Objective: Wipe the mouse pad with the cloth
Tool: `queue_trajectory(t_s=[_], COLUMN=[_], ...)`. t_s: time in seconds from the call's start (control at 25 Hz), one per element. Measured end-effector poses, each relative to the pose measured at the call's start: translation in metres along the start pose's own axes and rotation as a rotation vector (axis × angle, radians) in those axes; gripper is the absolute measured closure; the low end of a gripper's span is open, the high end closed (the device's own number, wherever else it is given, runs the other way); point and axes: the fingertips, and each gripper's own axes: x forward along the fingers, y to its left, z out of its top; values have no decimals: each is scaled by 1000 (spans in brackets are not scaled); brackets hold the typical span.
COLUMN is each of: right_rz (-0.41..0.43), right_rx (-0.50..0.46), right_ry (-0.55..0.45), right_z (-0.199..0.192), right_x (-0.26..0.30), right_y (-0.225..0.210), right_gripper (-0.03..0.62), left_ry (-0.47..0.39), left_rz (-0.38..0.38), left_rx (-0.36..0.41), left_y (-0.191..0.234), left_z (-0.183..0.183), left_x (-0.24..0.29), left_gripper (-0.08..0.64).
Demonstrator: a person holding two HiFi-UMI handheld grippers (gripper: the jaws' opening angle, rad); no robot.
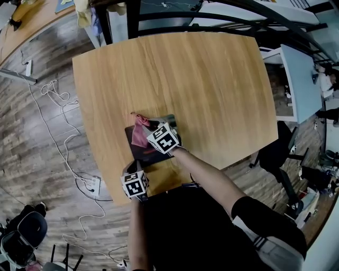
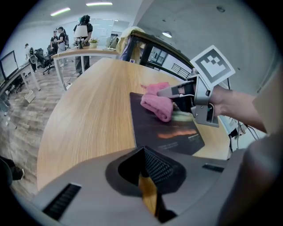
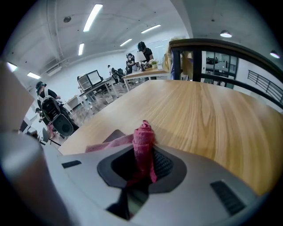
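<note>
A dark mouse pad (image 1: 150, 152) (image 2: 163, 128) lies near the front edge of the wooden table (image 1: 201, 90). A pink cloth (image 1: 140, 130) (image 2: 157, 105) (image 3: 143, 141) rests bunched on the pad's far part. My right gripper (image 1: 151, 135) (image 2: 171, 98) (image 3: 144, 152) is shut on the cloth and holds it down on the pad. A corner of the pad (image 3: 116, 134) shows beside the cloth's trailing end. My left gripper (image 1: 137, 172) (image 2: 148, 178) hovers at the table's front edge, just short of the pad, jaws shut on nothing.
White cables (image 1: 58, 137) and a power strip (image 1: 91, 184) lie on the wood floor at left. A black railing (image 1: 222, 16) runs behind the table, with a white desk (image 1: 299, 79) at right. People (image 2: 82, 28) and office chairs (image 3: 59, 121) are in the background.
</note>
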Motion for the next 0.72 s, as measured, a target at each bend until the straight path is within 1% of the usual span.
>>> queue_trajectory(t_s=[0.4, 0.56, 0.72], right_rz=[-67, -101, -129], right_rx=[33, 41, 56], right_ry=[-32, 0, -9], right_z=[-22, -37, -44], right_x=[-29, -43, -54], right_y=[-50, -69, -85], right_gripper=[522, 522, 522], left_ry=[9, 8, 3], left_rz=[14, 20, 28], left_rx=[-5, -17, -21], left_y=[-1, 0, 1], left_z=[0, 1, 3], left_x=[0, 0, 0], left_gripper=[537, 537, 537])
